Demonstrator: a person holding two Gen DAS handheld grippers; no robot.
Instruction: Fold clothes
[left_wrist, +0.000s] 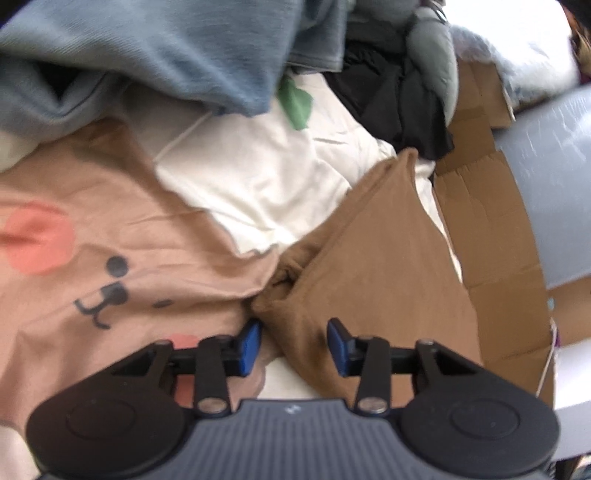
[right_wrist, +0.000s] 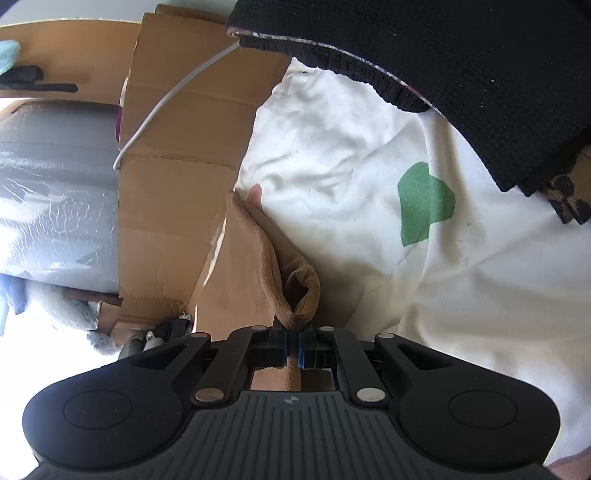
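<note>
A brown garment (left_wrist: 373, 258) lies bunched over a white cloth (left_wrist: 258, 184) with a green patch. My left gripper (left_wrist: 294, 345) is open, its blue pads on either side of the brown garment's bunched corner, not closed on it. In the right wrist view the same brown garment (right_wrist: 258, 266) runs up from my right gripper (right_wrist: 294, 349), which is shut on a folded edge of it. The white cloth (right_wrist: 351, 166) with the green patch lies beside it.
A peach cloth (left_wrist: 92, 258) with a printed face covers the left. Blue-grey garments (left_wrist: 166, 48) and black clothing (left_wrist: 388, 92) are piled at the back. Flattened cardboard (left_wrist: 491, 221) and a grey wrapped surface (left_wrist: 554, 166) border the right. A black knit garment (right_wrist: 461, 66) hangs overhead.
</note>
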